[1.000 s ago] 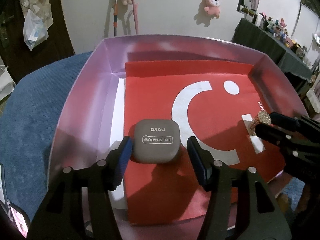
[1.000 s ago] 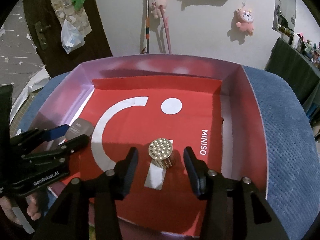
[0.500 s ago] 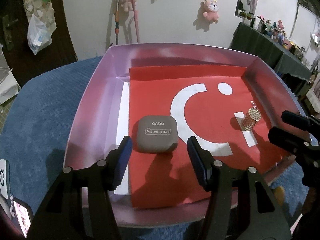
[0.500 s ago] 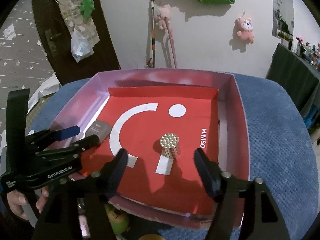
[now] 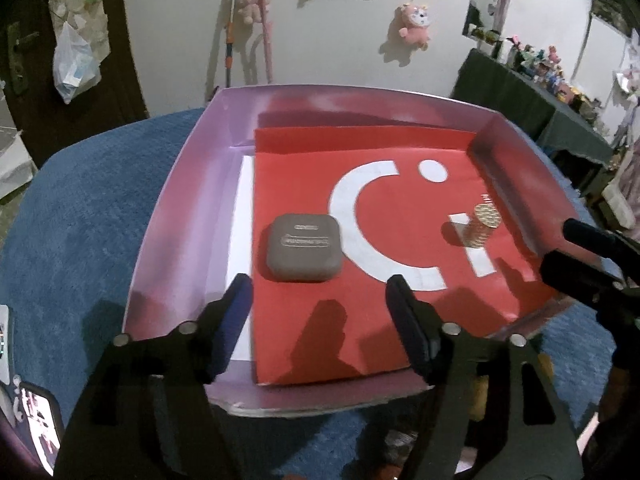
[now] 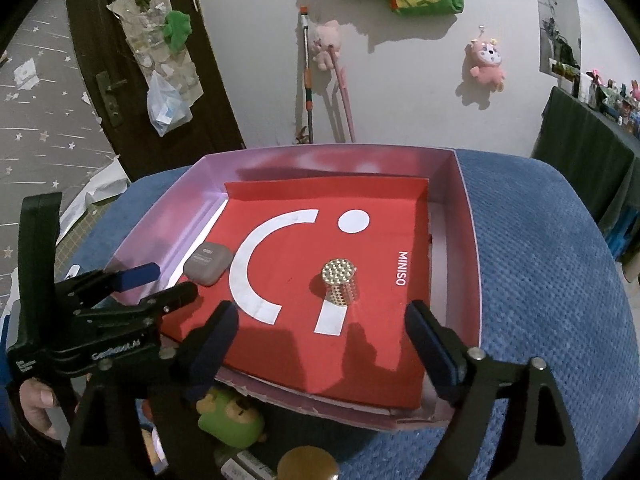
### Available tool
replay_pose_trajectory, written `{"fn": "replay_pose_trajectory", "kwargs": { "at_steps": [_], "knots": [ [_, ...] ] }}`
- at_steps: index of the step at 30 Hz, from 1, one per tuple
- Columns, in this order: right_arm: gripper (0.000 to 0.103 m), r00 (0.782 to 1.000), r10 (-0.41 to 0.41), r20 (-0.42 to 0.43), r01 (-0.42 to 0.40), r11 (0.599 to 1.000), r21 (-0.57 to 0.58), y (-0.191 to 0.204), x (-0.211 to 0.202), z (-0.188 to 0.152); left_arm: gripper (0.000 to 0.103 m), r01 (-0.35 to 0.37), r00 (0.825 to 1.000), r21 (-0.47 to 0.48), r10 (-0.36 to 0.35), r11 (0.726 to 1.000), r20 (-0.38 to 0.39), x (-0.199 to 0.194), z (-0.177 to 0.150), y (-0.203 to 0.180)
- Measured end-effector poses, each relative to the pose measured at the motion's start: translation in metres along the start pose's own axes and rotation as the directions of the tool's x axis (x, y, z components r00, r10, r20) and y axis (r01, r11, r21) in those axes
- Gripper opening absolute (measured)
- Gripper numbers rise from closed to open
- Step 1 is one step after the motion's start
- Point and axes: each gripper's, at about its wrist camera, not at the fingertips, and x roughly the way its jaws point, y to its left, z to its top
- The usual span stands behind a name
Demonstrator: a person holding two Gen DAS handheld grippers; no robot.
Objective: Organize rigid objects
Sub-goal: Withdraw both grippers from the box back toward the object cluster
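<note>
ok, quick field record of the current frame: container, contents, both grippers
container: pink box lined with a red MINISO sheet, on a blue cushion
item 1: grey eye shadow case, lying flat on the sheet's left side
item 2: gold studded cylinder, upright, right of centre
left gripper: open, empty, at the box's near edge
right gripper: open, empty, at the box's near edge

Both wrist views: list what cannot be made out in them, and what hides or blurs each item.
- Lettering on the grey case: blurred in the left wrist view, too small in the right.
- Green toy below the box: right wrist view, partly covered by the right gripper.
- Gold round object: cut off by the bottom edge.
- Phone: left wrist view, cut by the image rim.
</note>
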Motion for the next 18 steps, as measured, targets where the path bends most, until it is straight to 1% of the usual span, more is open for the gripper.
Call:
{"fn": "replay_pose_trajectory", "kwargs": {
  "at_steps": [1,2,3,5,7,10,11,13,18],
  "knots": [
    [0.090,1.000,0.004,0.001,-0.004,1.000,0.000,0.000,-0.001,-0.001,0.070,0.001,1.000,0.001,-0.001,1.000,0.005,-0.002,-0.001,-0.001],
    [0.090,1.000,0.008,0.003,-0.008,1.000,0.001,0.000,-0.002,-0.001,0.075,-0.002,1.000,0.004,0.002,1.000,0.009,-0.003,-0.001,-0.002],
    [0.090,1.000,0.010,0.004,-0.010,1.000,0.003,0.000,-0.003,-0.002,0.078,-0.004,1.000,0.007,0.003,1.000,0.013,-0.005,-0.002,-0.002],
    [0.091,1.000,0.013,0.008,-0.013,1.000,0.004,0.000,-0.005,-0.003,0.091,-0.015,1.000,0.010,0.015,1.000,0.026,-0.008,-0.003,-0.003],
    [0.095,1.000,0.013,0.014,-0.013,1.000,0.008,-0.001,-0.008,-0.004,0.094,-0.022,0.999,0.004,0.022,1.000,0.039,-0.012,-0.004,-0.001],
    [0.099,0.999,0.020,0.025,-0.021,1.000,0.016,-0.002,-0.012,-0.005,0.096,-0.011,0.999,-0.018,0.011,1.000,0.051,-0.017,-0.004,0.004],
    [0.099,0.999,0.022,0.027,-0.022,1.000,0.016,-0.002,-0.014,-0.005,0.099,-0.005,0.998,-0.026,0.007,1.000,0.055,-0.019,-0.004,0.006],
    [0.103,0.999,0.022,0.031,-0.022,1.000,0.011,0.000,-0.015,-0.006,0.103,0.003,0.998,-0.034,0.000,0.999,0.061,-0.021,-0.005,0.008],
    [0.103,0.999,0.037,0.038,-0.037,0.999,0.004,0.005,-0.019,-0.009,0.103,0.010,0.998,-0.037,-0.007,0.999,0.069,-0.025,-0.008,0.009]
  ]
}}
